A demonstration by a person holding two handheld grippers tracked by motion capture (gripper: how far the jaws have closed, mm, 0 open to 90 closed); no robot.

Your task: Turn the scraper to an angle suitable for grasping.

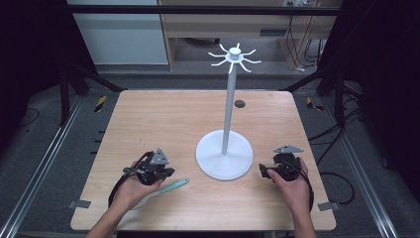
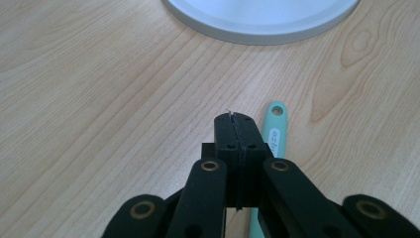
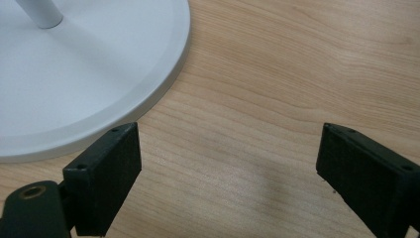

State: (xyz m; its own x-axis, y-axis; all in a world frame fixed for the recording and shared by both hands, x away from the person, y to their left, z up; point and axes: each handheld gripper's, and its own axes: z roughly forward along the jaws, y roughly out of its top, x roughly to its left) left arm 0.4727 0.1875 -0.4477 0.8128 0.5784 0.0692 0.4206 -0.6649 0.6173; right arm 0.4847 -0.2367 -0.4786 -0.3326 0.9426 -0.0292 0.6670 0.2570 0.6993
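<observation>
A white stand (image 1: 228, 109) with a round base (image 1: 224, 161) and a ring of hooks (image 1: 234, 56) at its top rises from the middle of the wooden table (image 1: 163, 114). A teal-handled utensil (image 1: 173, 186) lies flat near the front edge, its pale end under the person's left hand. My left gripper (image 1: 168, 172) is shut just above the table with nothing between its jaws. The teal handle (image 2: 275, 131) lies right beside those jaws (image 2: 237, 121). My right gripper (image 1: 263, 171) stands open right of the base (image 3: 74, 74), with bare wood between its fingers (image 3: 106, 173).
A small dark round hole (image 1: 239, 103) sits in the table behind the stand. Black frame bars, metal rails and cables surround the table. A wooden cabinet (image 1: 223, 20) stands at the back.
</observation>
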